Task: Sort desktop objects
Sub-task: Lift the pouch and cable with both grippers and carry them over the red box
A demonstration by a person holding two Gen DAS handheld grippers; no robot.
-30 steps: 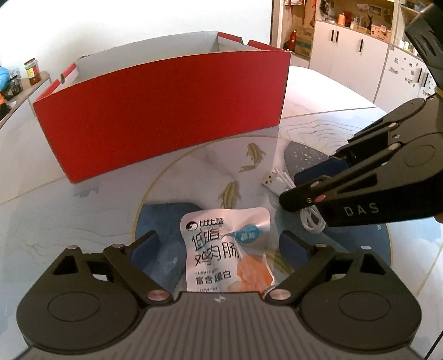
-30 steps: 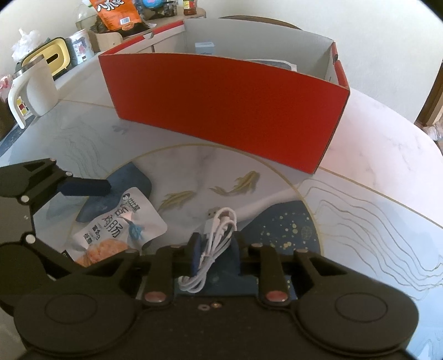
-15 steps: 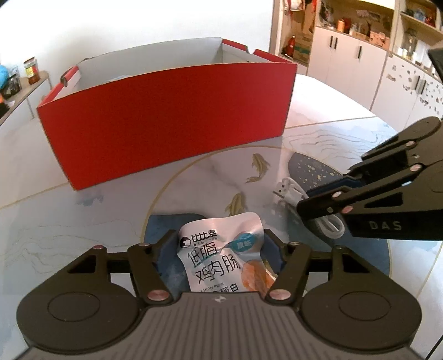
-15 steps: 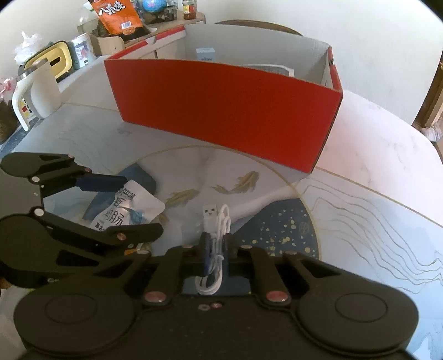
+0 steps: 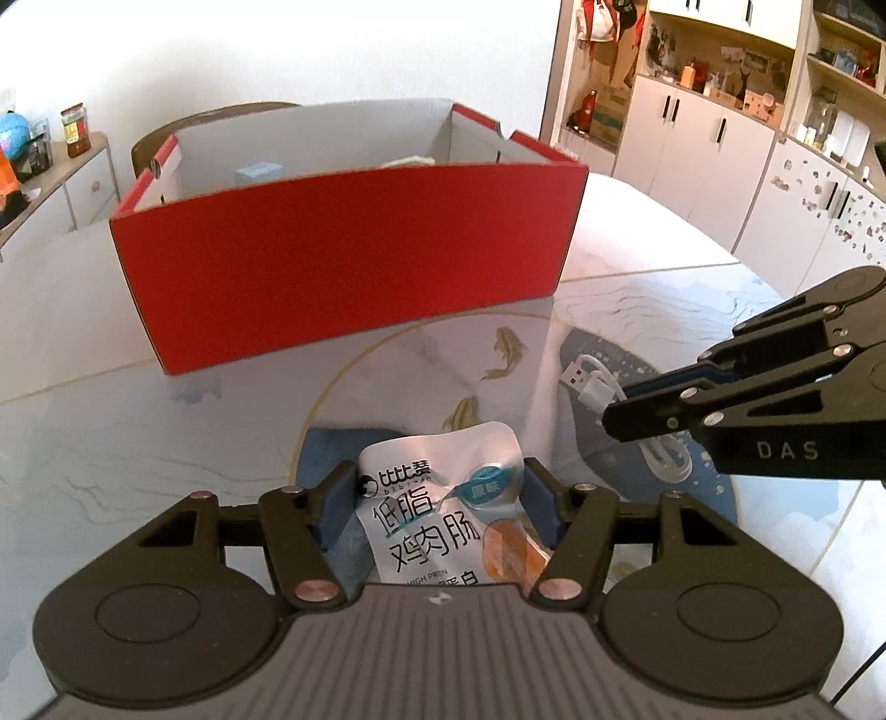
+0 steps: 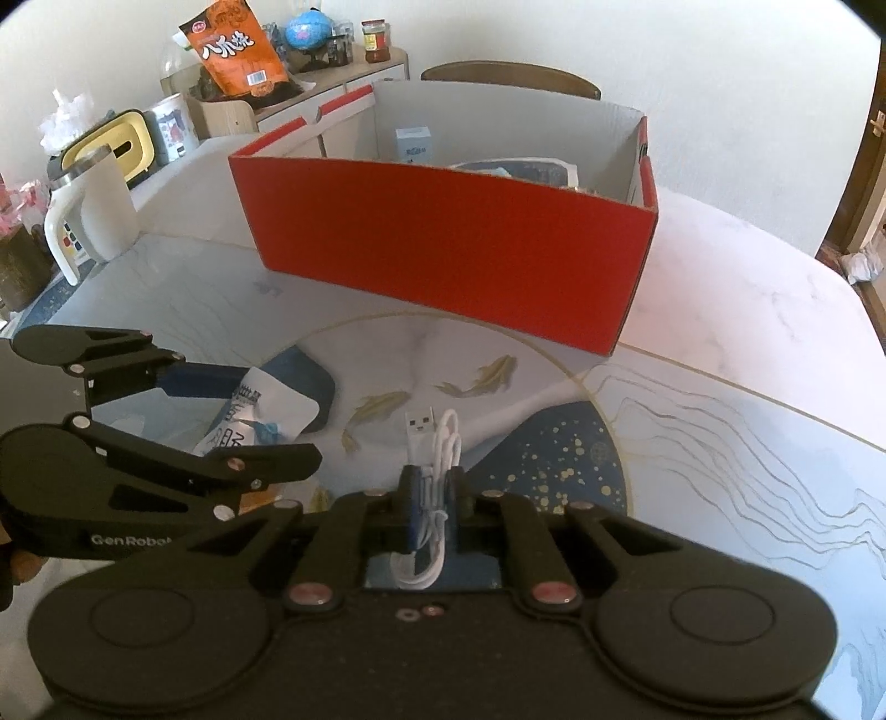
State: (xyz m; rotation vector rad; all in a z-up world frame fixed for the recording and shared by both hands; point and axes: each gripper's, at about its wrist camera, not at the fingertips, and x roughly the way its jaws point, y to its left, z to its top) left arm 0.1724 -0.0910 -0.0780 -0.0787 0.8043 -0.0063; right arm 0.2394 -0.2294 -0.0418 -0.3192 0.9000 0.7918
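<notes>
Left wrist view: left gripper [image 5: 440,498] fingers closed on silver snack pouch [image 5: 443,520] printed "低脂 鸡肉肠", "HIGH PR…", near red cardboard box [image 5: 343,266] on marble bench [image 5: 111,443]. Right gripper [image 6: 433,493], marked "DAS", fingers clamped on coiled white USB cable [image 6: 437,459], pointing toward box; left housing reads "GenRobot".

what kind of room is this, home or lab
Most likely a home dining or living room. A marble-look table stands with a wooden chair behind it, white cabinets carry knick-knacks on open shelves, and a sideboard holds a snack bag and a jar.
</notes>
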